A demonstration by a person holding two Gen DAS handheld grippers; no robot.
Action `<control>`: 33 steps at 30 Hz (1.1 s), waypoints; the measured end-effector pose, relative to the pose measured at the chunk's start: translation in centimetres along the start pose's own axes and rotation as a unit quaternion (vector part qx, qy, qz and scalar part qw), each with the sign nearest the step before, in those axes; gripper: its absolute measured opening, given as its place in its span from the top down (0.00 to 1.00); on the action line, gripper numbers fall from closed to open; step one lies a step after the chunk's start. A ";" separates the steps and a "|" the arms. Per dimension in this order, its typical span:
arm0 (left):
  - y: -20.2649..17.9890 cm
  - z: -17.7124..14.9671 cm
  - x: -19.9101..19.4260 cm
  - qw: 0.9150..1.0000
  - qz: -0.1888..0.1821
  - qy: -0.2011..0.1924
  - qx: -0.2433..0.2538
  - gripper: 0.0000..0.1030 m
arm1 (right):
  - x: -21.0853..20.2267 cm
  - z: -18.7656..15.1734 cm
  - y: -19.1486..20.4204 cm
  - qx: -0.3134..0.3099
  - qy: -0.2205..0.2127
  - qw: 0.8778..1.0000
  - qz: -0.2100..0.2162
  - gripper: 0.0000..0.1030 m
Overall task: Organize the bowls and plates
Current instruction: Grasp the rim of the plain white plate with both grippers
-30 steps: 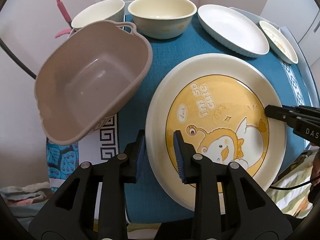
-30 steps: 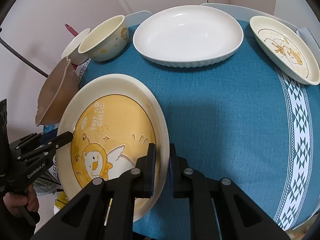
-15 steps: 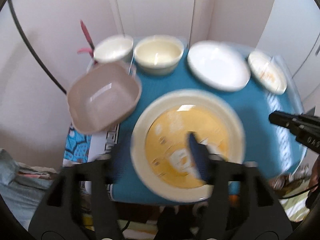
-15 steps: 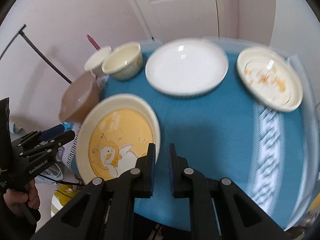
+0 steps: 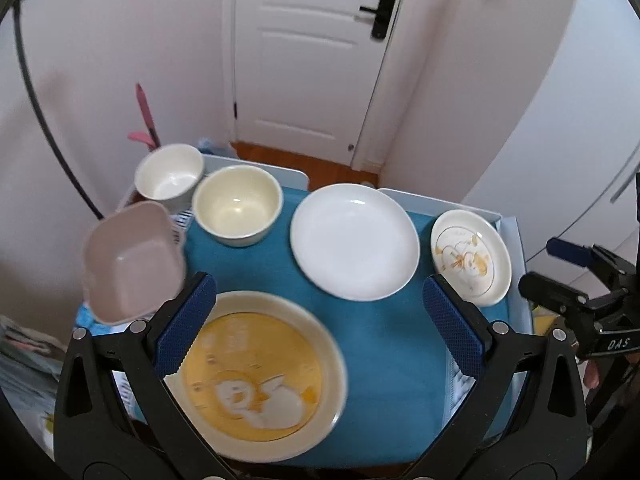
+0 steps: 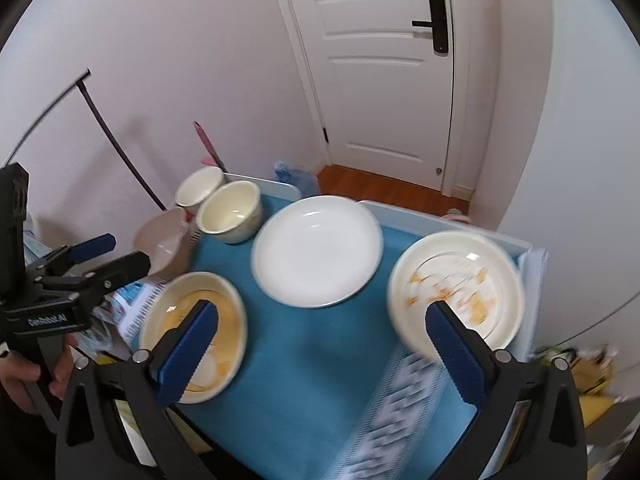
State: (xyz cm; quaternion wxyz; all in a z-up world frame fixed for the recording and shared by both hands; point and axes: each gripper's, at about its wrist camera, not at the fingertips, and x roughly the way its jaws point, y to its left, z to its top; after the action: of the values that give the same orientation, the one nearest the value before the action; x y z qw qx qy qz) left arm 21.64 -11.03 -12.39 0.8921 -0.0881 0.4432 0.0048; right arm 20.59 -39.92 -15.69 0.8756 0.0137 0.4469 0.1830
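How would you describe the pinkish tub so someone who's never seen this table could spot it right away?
Start at the table with the blue tablecloth in front of the white door. On its left edge, beside two cream bowls, sits the pinkish-beige tub, partly overhanging. It is the only squarish, handled, non-cream dish there; everything else is round.

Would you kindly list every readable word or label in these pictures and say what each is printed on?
"DAS": on the right gripper, seen from the left wrist.
"GenRobot.AI": on the left gripper, seen from the right wrist.
Lettering on the large yellow plate: too blurred to read.
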 end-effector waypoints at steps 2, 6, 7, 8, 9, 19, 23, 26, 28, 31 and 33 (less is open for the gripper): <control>0.0 0.7 1.8 1.000 -0.001 0.020 -0.005 0.00 | 0.5 1.5 -0.8 -0.015 0.010 1.000 -0.014 0.00; 0.7 1.6 5.9 0.998 -0.010 0.050 -0.024 0.01 | 2.8 4.2 -2.0 -0.028 0.021 0.999 -0.030 0.00; 1.0 1.8 7.0 0.998 -0.010 0.058 -0.029 0.01 | 3.6 4.6 -2.4 -0.031 0.030 0.999 -0.027 0.00; 1.4 2.0 8.2 0.997 -0.010 0.068 -0.034 0.01 | 5.0 5.3 -2.8 -0.032 0.047 0.998 -0.025 0.00; 1.7 2.1 9.5 0.996 -0.014 0.079 -0.041 0.01 | 6.3 5.6 -3.1 -0.032 0.060 0.997 -0.020 0.00; 3.5 1.2 18.9 0.982 -0.032 0.177 -0.063 0.31 | 19.7 6.4 -5.3 -0.038 0.199 0.978 0.039 0.46; 3.5 0.8 20.5 0.979 -0.032 0.194 -0.056 0.40 | 22.3 6.0 -5.5 -0.036 0.226 0.972 0.045 0.56; 3.6 0.4 21.6 0.978 -0.028 0.203 -0.051 0.44 | 23.0 6.1 -5.8 -0.034 0.233 0.971 0.048 0.66; 3.7 0.2 21.9 0.977 -0.027 0.204 -0.051 0.44 | 23.4 6.1 -6.0 -0.034 0.235 0.970 0.050 0.67; 3.8 0.2 21.9 0.979 -0.027 0.198 -0.050 0.46 | 23.6 6.1 -6.3 -0.035 0.239 0.969 0.054 0.75; 3.6 0.0 21.9 0.980 -0.022 0.196 -0.043 0.67 | 23.7 6.0 -6.5 -0.030 0.243 0.968 0.058 0.78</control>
State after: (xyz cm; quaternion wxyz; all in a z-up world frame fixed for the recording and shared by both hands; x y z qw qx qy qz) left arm 34.67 -9.03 -30.24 0.7835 -0.1352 0.6064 -0.0137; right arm 39.97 -37.24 -31.75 0.7285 -0.0317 0.6389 0.2451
